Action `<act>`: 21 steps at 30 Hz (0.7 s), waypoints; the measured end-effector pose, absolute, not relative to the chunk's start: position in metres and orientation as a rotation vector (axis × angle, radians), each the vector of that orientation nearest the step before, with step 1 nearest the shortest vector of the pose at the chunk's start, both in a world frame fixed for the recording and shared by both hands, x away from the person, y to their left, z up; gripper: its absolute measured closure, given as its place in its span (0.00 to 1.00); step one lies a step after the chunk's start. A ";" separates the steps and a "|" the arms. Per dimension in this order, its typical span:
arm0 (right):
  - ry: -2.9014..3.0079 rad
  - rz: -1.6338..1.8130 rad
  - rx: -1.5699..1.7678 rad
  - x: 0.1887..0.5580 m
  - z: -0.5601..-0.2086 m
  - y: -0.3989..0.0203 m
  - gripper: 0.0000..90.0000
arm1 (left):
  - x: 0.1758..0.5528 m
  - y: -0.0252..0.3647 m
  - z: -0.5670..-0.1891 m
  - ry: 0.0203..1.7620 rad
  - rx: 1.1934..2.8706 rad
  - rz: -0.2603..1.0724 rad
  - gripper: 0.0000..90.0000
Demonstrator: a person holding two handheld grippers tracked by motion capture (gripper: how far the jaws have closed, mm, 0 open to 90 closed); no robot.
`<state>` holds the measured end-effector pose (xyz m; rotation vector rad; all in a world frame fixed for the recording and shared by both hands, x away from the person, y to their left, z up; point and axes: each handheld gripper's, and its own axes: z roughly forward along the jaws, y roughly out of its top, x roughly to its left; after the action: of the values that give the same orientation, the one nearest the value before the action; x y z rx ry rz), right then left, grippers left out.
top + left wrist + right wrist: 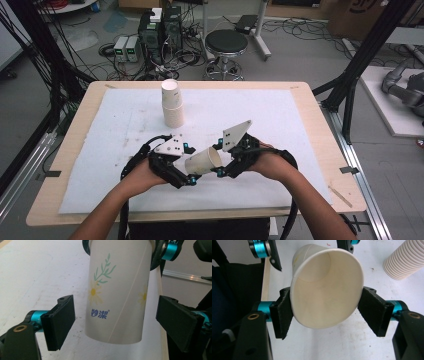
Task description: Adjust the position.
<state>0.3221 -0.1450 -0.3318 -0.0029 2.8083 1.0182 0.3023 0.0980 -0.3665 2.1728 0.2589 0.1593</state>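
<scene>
**Paper cup caught mid-air between two grippers**

So the paper cup (203, 161) was lying on its side above the surface (120, 125), not touching it. The right gripper (325, 312) had its jaws clamped on the cup near the rim, squeezing the mouth into an oval, probably to keep it steady. The cup's closed base pointed toward the left gripper (115, 322), whose jaws stood apart on either side of the daisy-printed wall with a visible gap on both sides, so no grip there. My guess was a handover, or pulling one cup free for stacking. The stack of paper cups (172, 104) stood upright farther back on the white cloth (280, 120), well apart from both hands.
</scene>
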 end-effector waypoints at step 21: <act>2.855 0.865 -0.058 0.321 -0.335 -0.130 0.35 | 0.304 0.085 -0.374 0.230 2.267 0.143 0.21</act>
<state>0.3212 -0.1304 -0.3349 -0.0582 2.8552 0.8652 0.3040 0.0854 -0.3740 2.2673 0.2303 0.1435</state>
